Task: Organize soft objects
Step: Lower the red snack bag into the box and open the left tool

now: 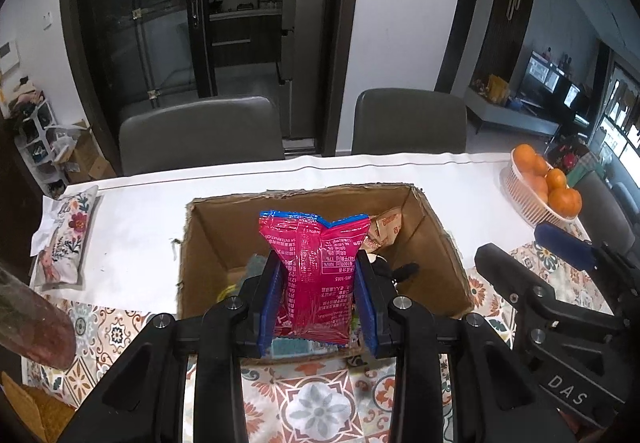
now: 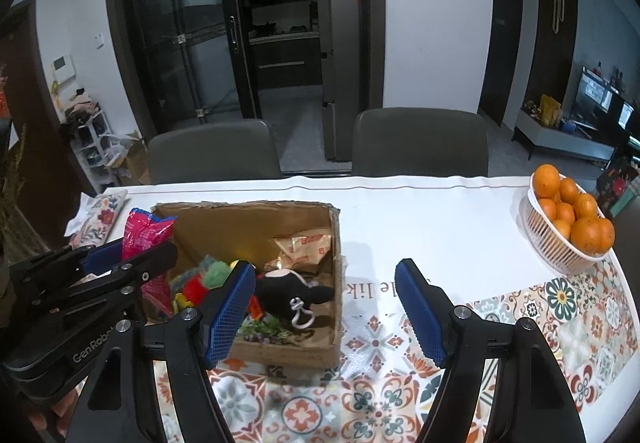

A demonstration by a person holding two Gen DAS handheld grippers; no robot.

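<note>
My left gripper (image 1: 319, 275) is shut on a pink snack bag (image 1: 316, 267) and holds it upright over the open cardboard box (image 1: 436, 259). The bag also shows in the right wrist view (image 2: 142, 233) at the box's left edge. The box (image 2: 338, 239) holds a black plush toy (image 2: 292, 293), a brown packet (image 2: 306, 247), red and green soft items (image 2: 202, 277) and a green plant-like piece (image 2: 262, 329). My right gripper (image 2: 326, 309) is open and empty, low over the table to the right of the box's front corner.
A floral pouch (image 1: 66, 239) lies on the white cloth at the far left. A white basket of oranges (image 2: 568, 223) stands at the right edge. Two grey chairs (image 2: 420, 143) stand behind the table. A patterned mat (image 2: 520, 323) covers the near table.
</note>
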